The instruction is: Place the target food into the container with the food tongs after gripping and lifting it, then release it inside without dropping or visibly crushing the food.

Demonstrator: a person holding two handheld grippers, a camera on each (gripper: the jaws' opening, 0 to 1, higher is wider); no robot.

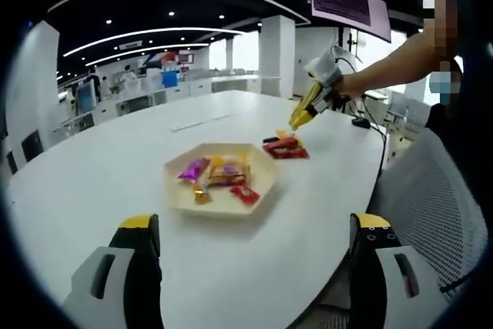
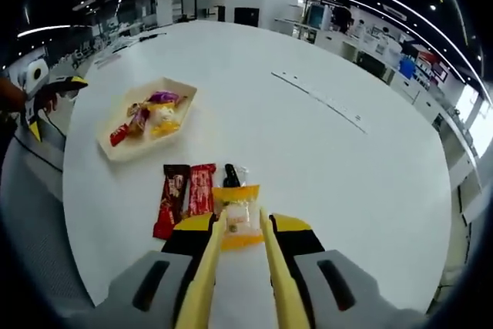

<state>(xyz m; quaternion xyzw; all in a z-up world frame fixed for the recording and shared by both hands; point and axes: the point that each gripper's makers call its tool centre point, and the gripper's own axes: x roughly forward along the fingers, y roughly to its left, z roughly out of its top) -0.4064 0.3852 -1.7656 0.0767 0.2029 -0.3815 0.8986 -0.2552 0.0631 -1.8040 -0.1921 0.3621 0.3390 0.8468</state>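
A pale hexagonal tray (image 1: 179,188) holds several wrapped snacks, among them a purple one (image 1: 193,168). Just beyond it lie loose packets (image 1: 285,146). My right gripper (image 2: 242,226) is shut on yellow food tongs (image 2: 206,263), whose tips stand either side of a yellow packet (image 2: 239,213) on the table. Left of that packet lie a red packet (image 2: 202,189), a dark red one (image 2: 172,199) and a small black one (image 2: 230,174). My left gripper (image 1: 254,227) hovers open before the tray, holding nothing. The left gripper view shows the tongs (image 1: 303,115) over the loose packets.
Everything sits on a large white oval table (image 2: 308,167), whose near edge runs close below the packets. A mesh chair (image 1: 431,190) stands at the table's side. A person's arm (image 1: 393,63) reaches in. Cables (image 1: 373,125) lie near the far edge.
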